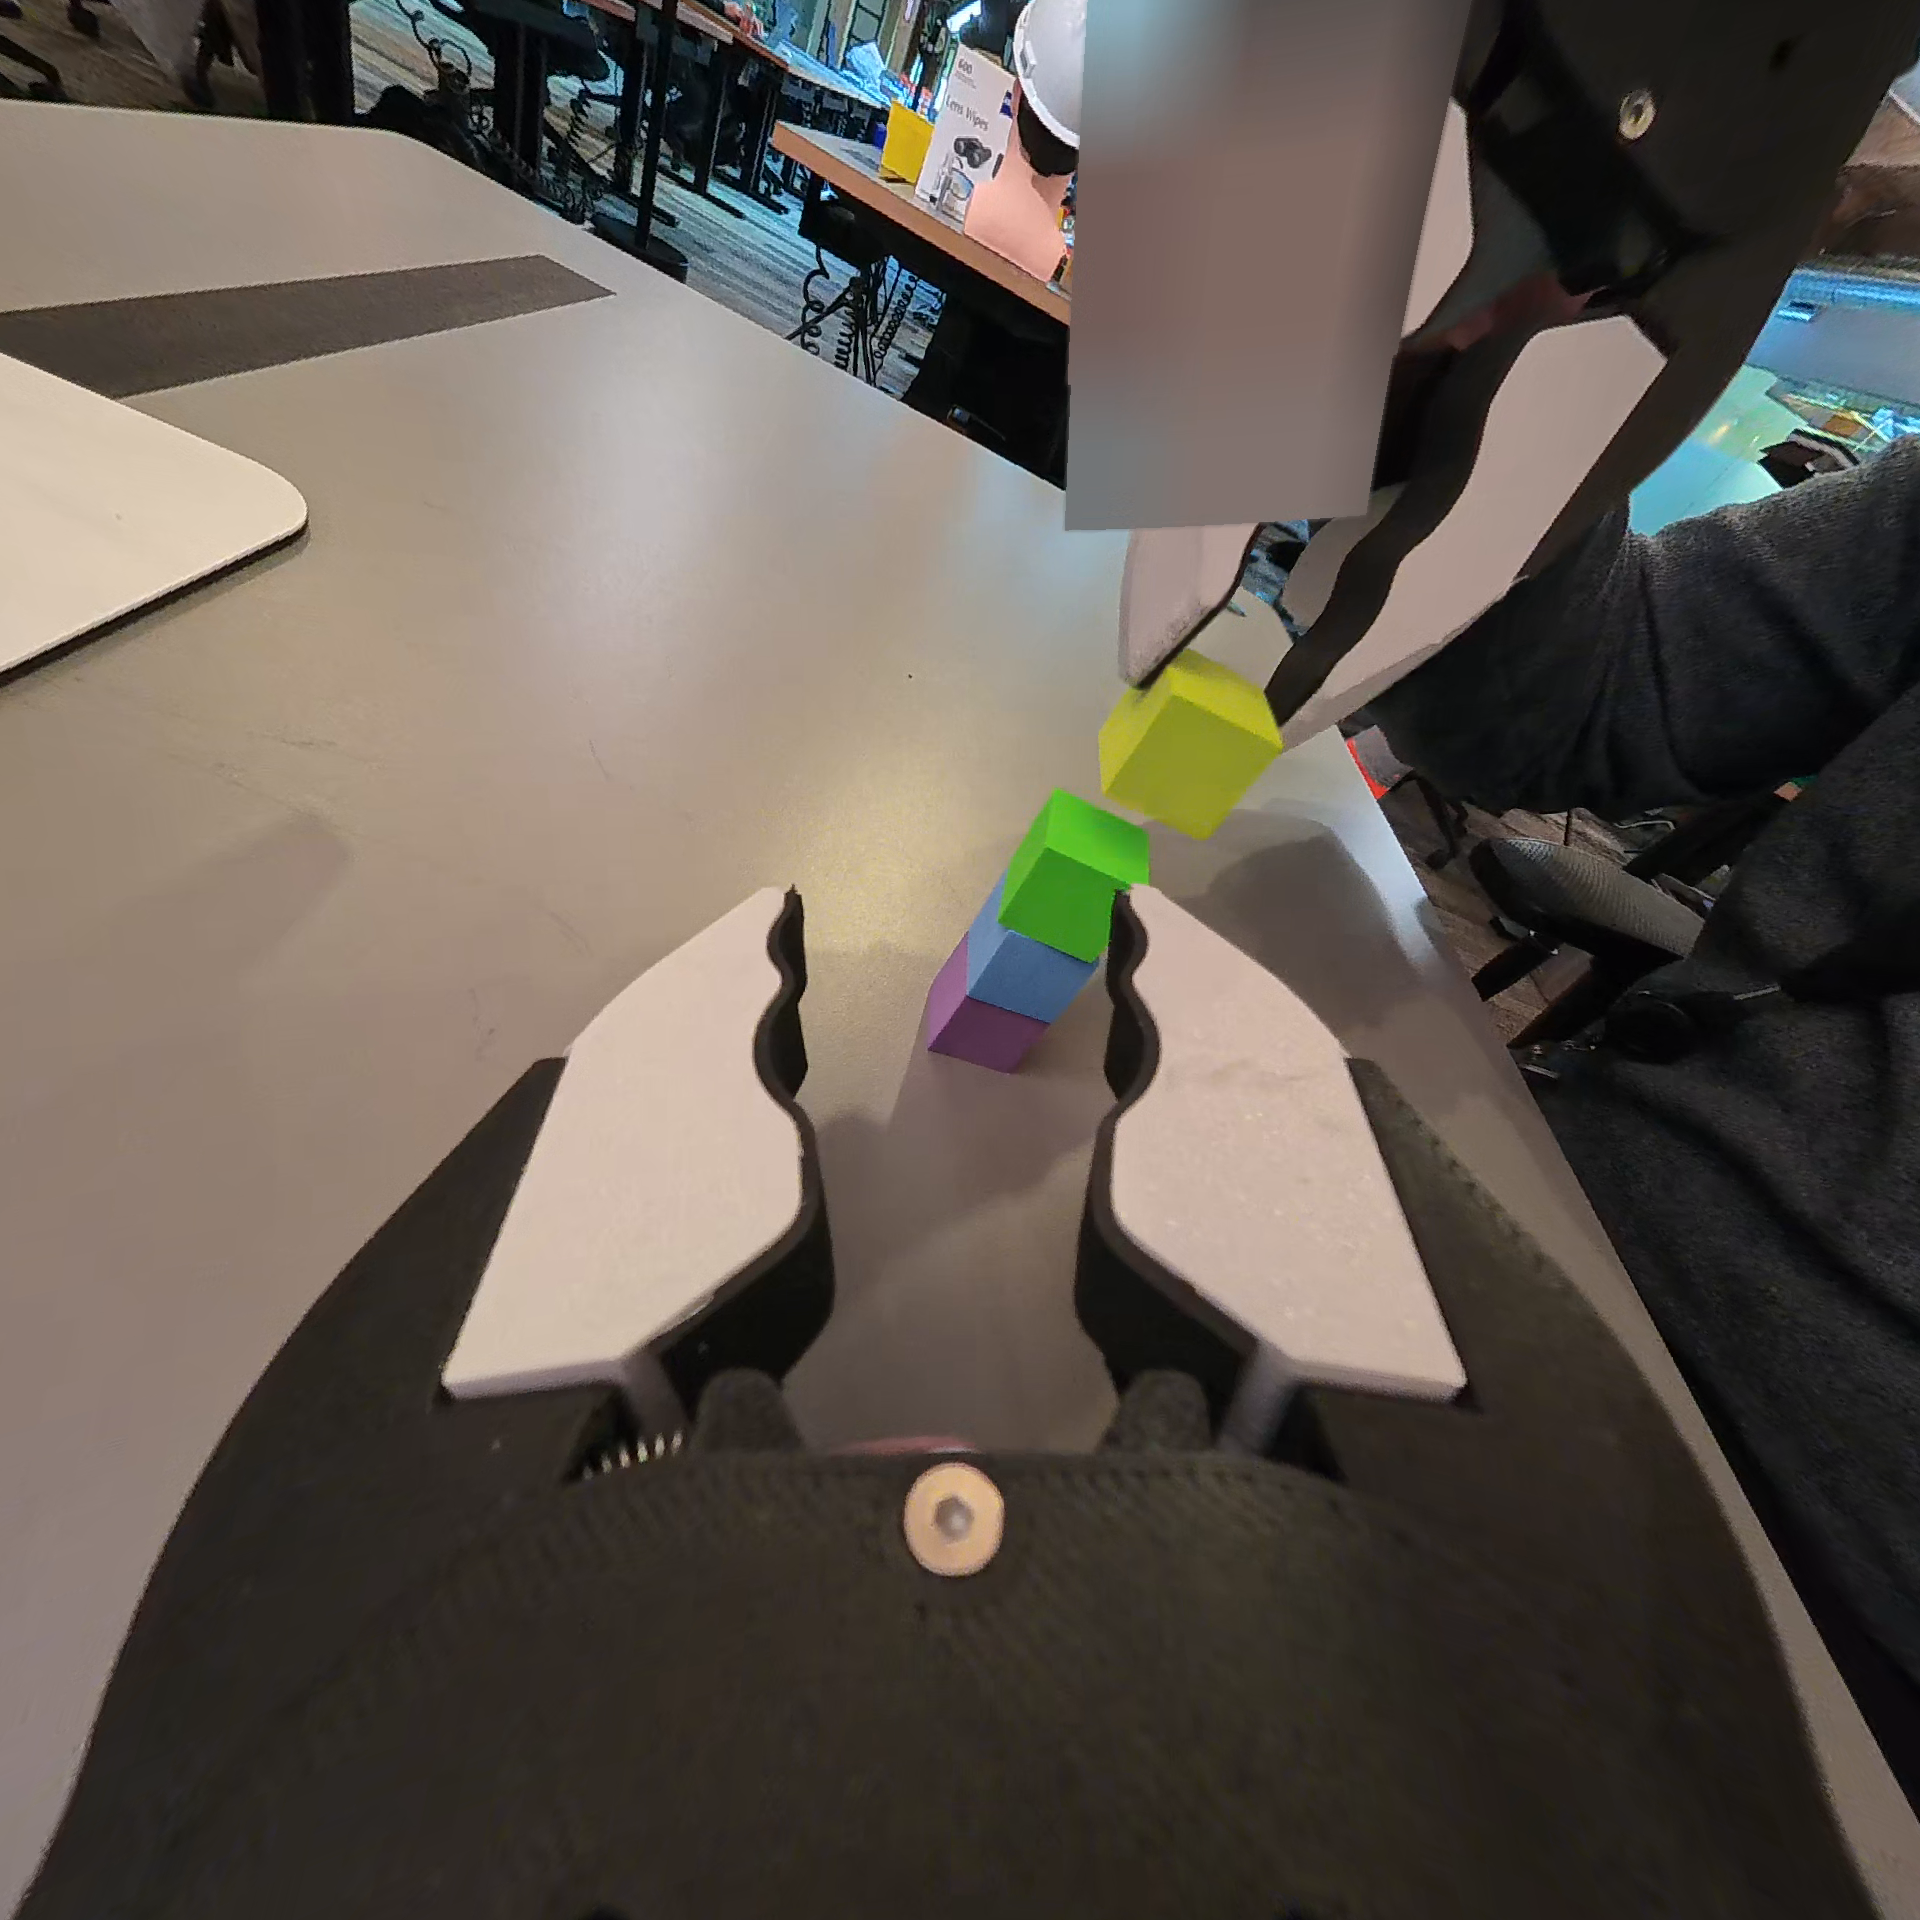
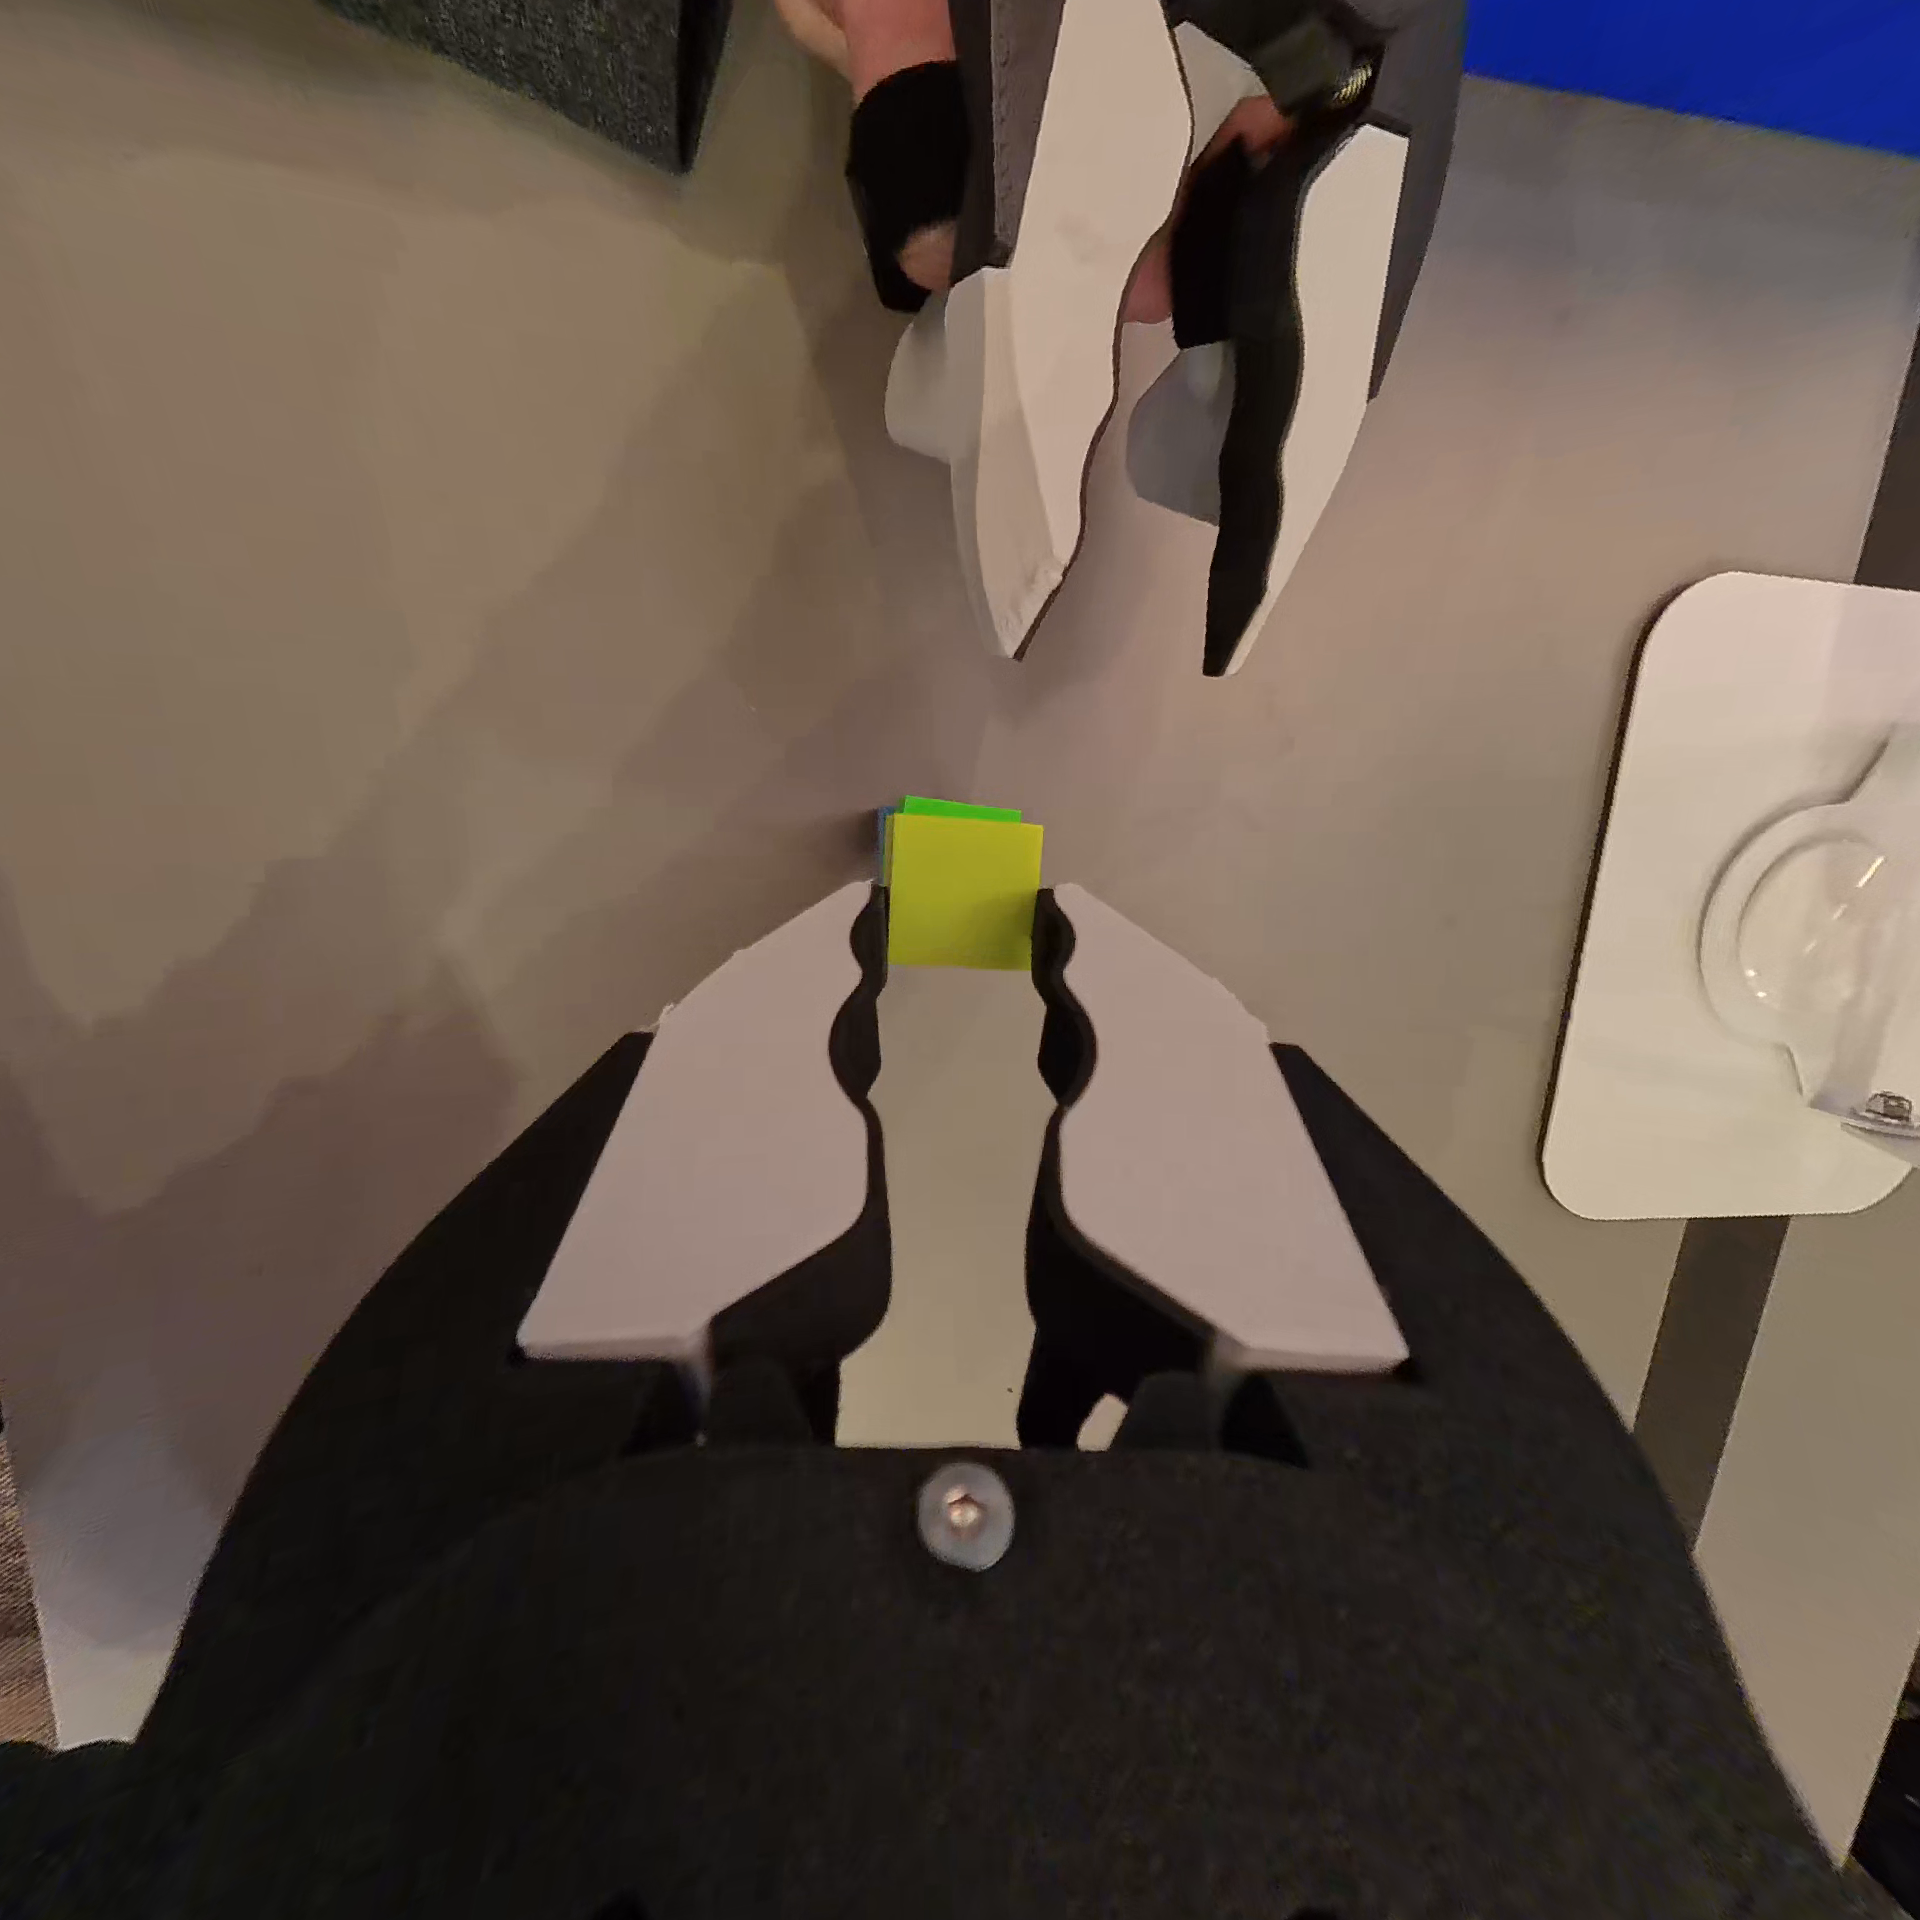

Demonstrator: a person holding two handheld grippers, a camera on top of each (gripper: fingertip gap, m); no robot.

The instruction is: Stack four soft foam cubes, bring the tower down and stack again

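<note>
Grey tabletop [image 1: 520, 623] fills my left wrist view, and on it stands a leaning stack of three soft foam cubes: a purple foam cube [image 1: 982, 1023] at the bottom, a blue foam cube [image 1: 1029, 977] on it, and a bright green foam cube [image 1: 1070, 873] on top, each shifted a little to the right of the one below. My left tongs [image 1: 956, 904] hang spread wide with nothing between the pads, and the stack stands beyond their tips, close to the right fingertip [image 1: 1127, 914]. Above the green cube, and not touching it, a yellow-green foam cube [image 1: 1190, 743] hangs tilted, pinched between the tips of my right tongs [image 1: 1210, 675], which come down from the upper right beside a dark grey sleeve [image 1: 1714, 675]. A white rounded board [image 1: 125, 520] lies at the left. In my right wrist view, looking straight down, my right tongs [image 2: 961, 904] press both black pads against the yellow-green cube [image 2: 961, 899]; slim edges of the green cube [image 2: 956, 808] and the blue cube [image 2: 883, 842] peek out beneath it. My left tongs [image 2: 1117, 655] point in from above, parted and bare. The white board [image 2: 1683, 831] at the right carries a clear plastic dome [image 2: 1808, 935].
</note>
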